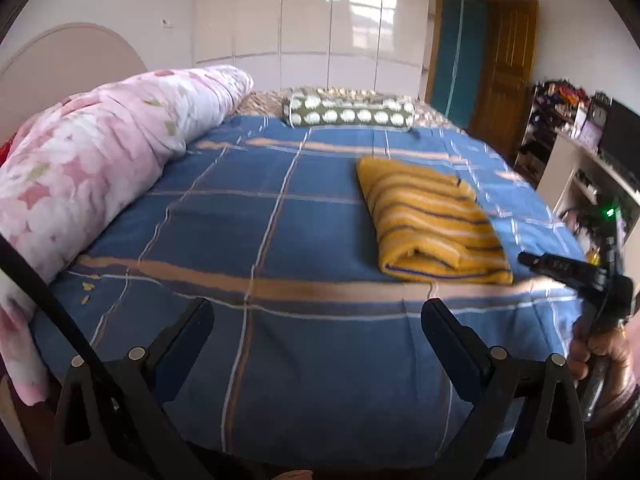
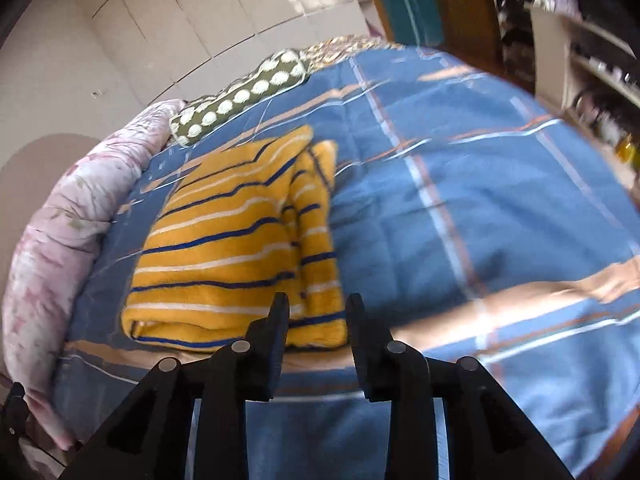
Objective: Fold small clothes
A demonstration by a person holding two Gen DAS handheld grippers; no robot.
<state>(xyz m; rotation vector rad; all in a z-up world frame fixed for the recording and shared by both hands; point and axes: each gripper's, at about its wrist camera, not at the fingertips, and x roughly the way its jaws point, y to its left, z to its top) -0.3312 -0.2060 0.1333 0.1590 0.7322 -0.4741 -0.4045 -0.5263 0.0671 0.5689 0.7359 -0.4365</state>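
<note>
A folded yellow striped top (image 1: 432,220) lies on the blue checked bedsheet (image 1: 240,220), in the right middle of the left wrist picture. The left gripper (image 1: 318,314) sits low in that picture, spread wide with nothing in it. In the right wrist picture, the right gripper (image 2: 316,306) is low in the middle, open a little and empty, right by the top's near edge.
</note>
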